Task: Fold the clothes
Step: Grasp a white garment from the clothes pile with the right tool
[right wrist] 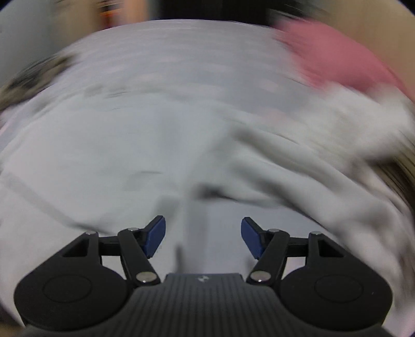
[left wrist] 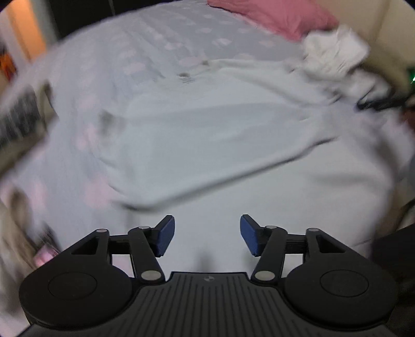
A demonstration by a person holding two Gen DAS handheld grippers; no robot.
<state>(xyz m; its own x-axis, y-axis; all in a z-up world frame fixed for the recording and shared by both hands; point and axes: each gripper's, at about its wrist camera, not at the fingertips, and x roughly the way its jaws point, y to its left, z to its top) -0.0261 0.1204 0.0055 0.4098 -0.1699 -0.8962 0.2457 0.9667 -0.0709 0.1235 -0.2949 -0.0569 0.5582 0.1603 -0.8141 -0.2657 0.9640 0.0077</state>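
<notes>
A large white garment (left wrist: 207, 134) lies spread on the bed, with a folded edge running diagonally across the left wrist view. My left gripper (left wrist: 207, 234) is open and empty, hovering just above the garment's near part. In the right wrist view the same white garment (right wrist: 129, 155) fills the frame, blurred, with a raised fold at the right. My right gripper (right wrist: 203, 237) is open and empty above the cloth.
The bed sheet (left wrist: 160, 44) is white with pale pink patches. A pink pillow (left wrist: 272, 15) lies at the far right, also in the right wrist view (right wrist: 337, 54). A crumpled white cloth pile (left wrist: 334, 51) sits beside it. Black cables (left wrist: 381, 103) lie at the right edge.
</notes>
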